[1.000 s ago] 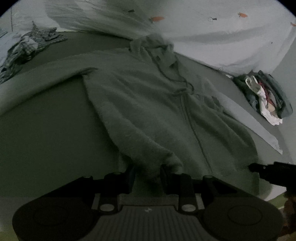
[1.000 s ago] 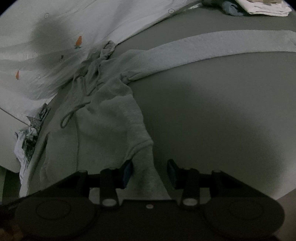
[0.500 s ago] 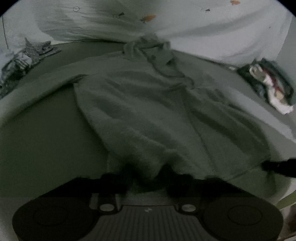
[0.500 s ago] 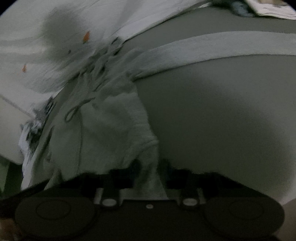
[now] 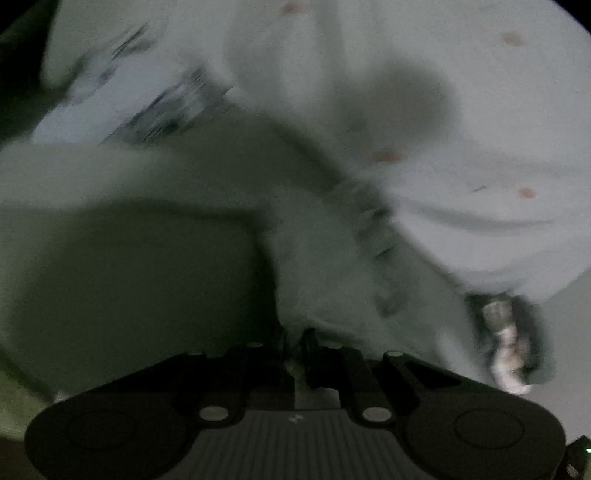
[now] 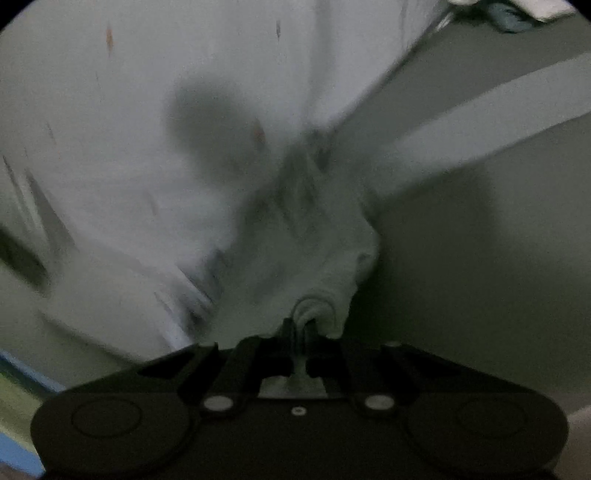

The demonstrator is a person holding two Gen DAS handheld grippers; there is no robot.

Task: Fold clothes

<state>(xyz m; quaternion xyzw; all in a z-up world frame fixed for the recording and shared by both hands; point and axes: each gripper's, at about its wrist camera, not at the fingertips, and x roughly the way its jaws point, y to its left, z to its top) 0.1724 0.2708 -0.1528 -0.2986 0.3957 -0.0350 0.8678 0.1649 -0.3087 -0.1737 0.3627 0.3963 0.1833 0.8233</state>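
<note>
A grey fleece hoodie [image 5: 325, 258] lies on a dark bed surface [image 5: 129, 277], heavily blurred by motion. My left gripper [image 5: 294, 339] is shut on the hoodie's bottom hem, cloth bunched between its fingers. One sleeve [image 5: 92, 173] stretches off to the left. In the right wrist view the hoodie [image 6: 314, 229] rises from my right gripper [image 6: 303, 325], which is shut on the other hem corner. The other sleeve [image 6: 480, 110] runs up to the right across the dark surface [image 6: 480, 258].
A white sheet with small orange marks [image 5: 443, 110] [image 6: 129, 129] fills the back. A patterned garment [image 5: 166, 107] lies at upper left. A dark pile with white cloth [image 5: 509, 339] sits at right. Folded light clothes [image 6: 517, 11] lie at the top right.
Both grippers closed on the hoodie's hem corners and swung forward and up with it. The hoodie's body is now drawn together and both views are smeared by the motion.
</note>
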